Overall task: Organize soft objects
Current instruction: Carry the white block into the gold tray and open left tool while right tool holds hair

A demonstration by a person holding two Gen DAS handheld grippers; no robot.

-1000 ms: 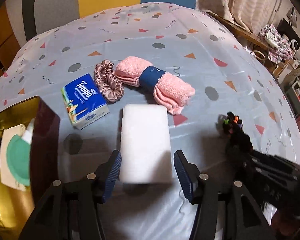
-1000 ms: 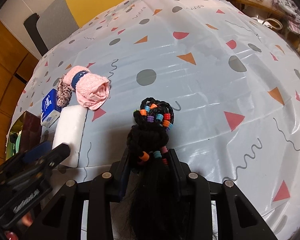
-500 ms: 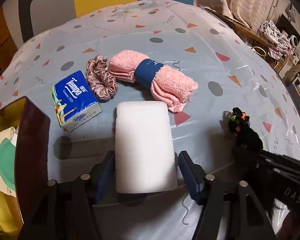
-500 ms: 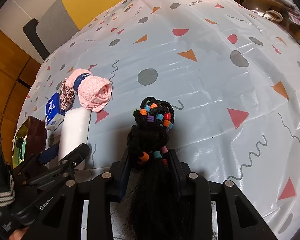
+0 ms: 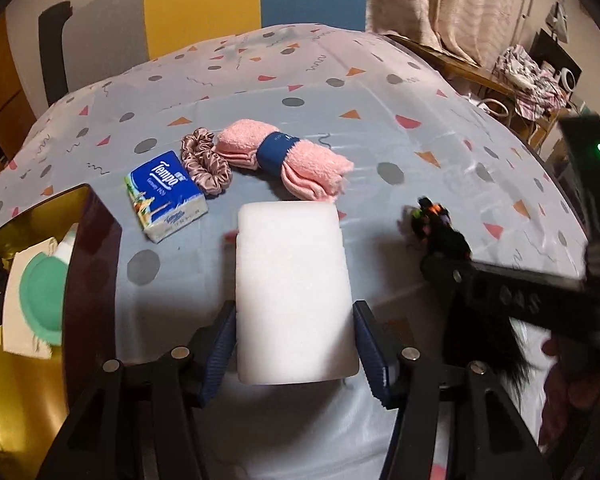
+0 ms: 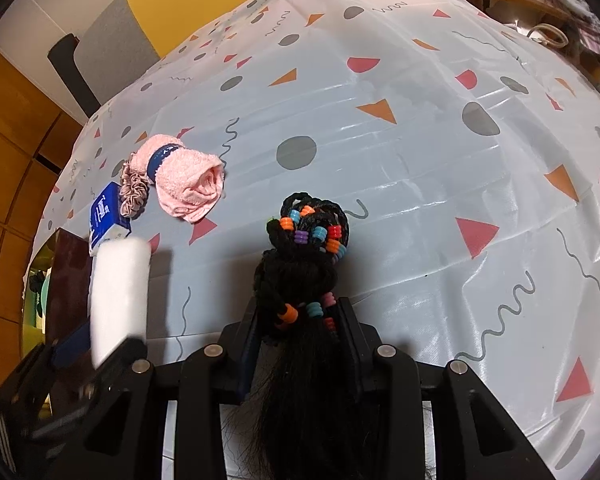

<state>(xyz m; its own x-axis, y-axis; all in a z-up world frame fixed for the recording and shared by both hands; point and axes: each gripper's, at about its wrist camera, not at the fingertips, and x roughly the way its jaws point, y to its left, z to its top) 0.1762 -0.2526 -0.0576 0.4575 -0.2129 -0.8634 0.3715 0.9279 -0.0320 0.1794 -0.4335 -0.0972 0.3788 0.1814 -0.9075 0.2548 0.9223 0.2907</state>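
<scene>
The left tool (image 5: 294,354) had its two blue-padded fingers against the long sides of the white sponge block (image 5: 294,296), clamped on its near end. In the right wrist view the block (image 6: 118,292) stood clear of the patterned bench (image 6: 420,152) with a shadow beside it, so it looked lifted rather than resting. The right tool (image 6: 300,336) was closed on a black braided hair piece (image 6: 304,280) strung with coloured beads; its loose hair trailed back between the fingers, and the beaded knot jutted forward over the bench.

Still lying on the bench were a rolled pink towel (image 5: 288,162) with a blue band, a satin scrunchie (image 5: 205,164) touching the towel's end, and a blue tissue pack (image 5: 165,196) just beside the scrunchie. At the left edge stood a dark box with a gold lining (image 5: 88,264), already holding a green-and-white item I could not identify.

By my reading, both pickups were done and the carrying step was in hand. The next move probably called for swinging the sponge left over the box wall and letting go inside, then bringing the hair piece across. The sponge would squash under a hard grip, and the loose hair could snag on the tool at release.
</scene>
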